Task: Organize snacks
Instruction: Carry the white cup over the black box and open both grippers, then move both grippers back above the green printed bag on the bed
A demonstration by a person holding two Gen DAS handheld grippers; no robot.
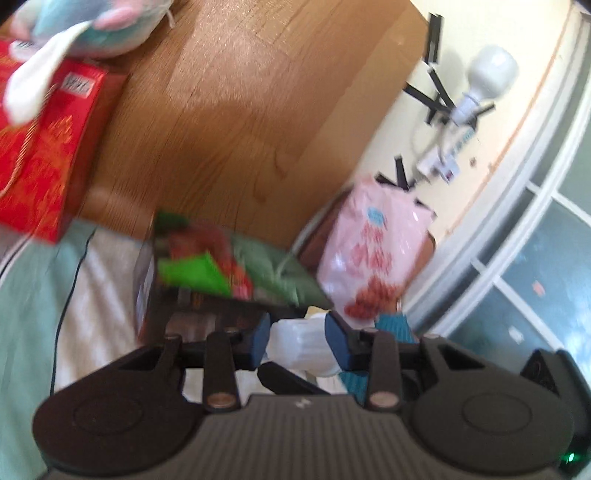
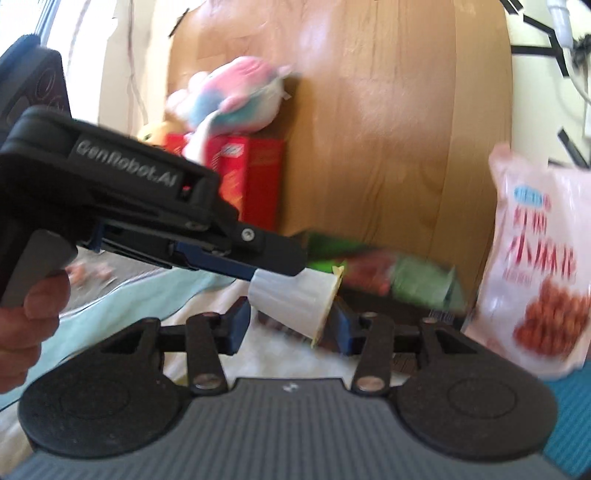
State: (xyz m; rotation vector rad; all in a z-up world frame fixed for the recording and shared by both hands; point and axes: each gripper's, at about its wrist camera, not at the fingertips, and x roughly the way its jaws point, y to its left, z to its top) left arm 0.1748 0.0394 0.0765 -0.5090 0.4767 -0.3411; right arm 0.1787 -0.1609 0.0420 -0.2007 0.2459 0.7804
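Note:
My left gripper (image 1: 299,341) is shut on a small white ribbed cup (image 1: 303,347). In the right wrist view the same cup (image 2: 295,299) hangs tilted from the left gripper's fingers (image 2: 273,258), with its yellowish lid toward my right gripper. My right gripper (image 2: 290,328) is open, its blue pads on either side of the cup and apart from it. A green and red snack bag (image 1: 207,258) lies on a dark box (image 1: 155,291) behind the cup. A pink snack bag (image 1: 373,258) stands to the right; it also shows in the right wrist view (image 2: 543,266).
A red box (image 1: 48,155) with a pastel plush toy (image 1: 96,29) on it stands at the left, against a wooden headboard (image 1: 240,110). White and mint bedding (image 1: 37,295) lies below. A wall with a bulb (image 1: 487,74) and taped cables is to the right.

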